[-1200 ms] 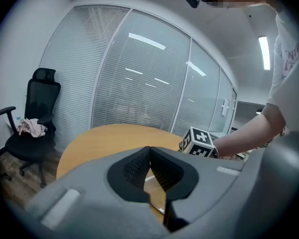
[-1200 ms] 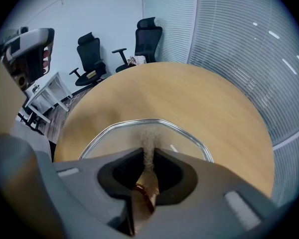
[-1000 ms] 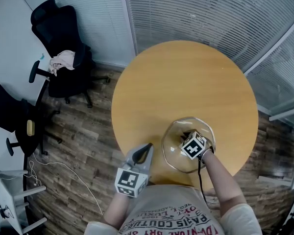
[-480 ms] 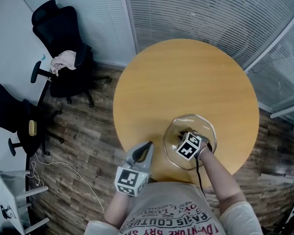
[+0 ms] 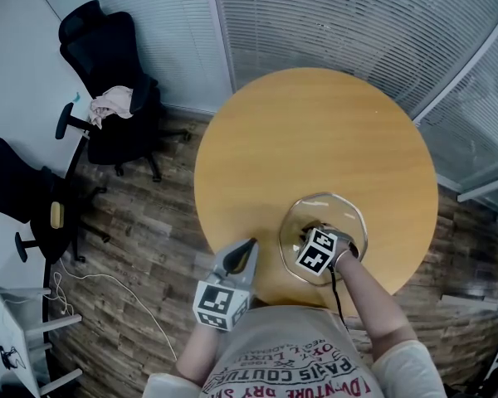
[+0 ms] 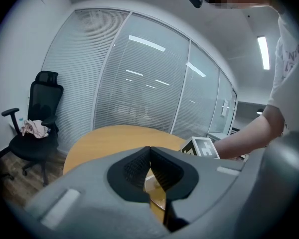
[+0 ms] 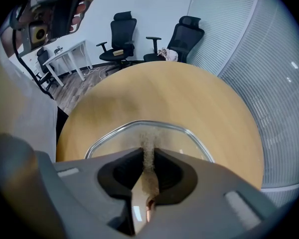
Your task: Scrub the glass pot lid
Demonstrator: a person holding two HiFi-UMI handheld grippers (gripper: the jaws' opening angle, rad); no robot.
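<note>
Glass pot lid [image 5: 332,210] lay on the wooden table [image 5: 315,139] near our edge, directly beneath our right gripper [image 7: 149,156], which clamped a tan scrub pad [image 7: 148,138]. Our left gripper [image 6: 150,152], closed and empty, hung off to its left.

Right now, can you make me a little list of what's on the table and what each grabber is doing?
table: round, wooden
lid: glass, lying on the table's near side
right gripper: shut on a thin tan pad, over the lid
left gripper: shut, nothing in it, held off the table's near edge
pad touching lid: cannot tell
nearby: two black chairs on the floor, one with a cloth on its seat
</note>
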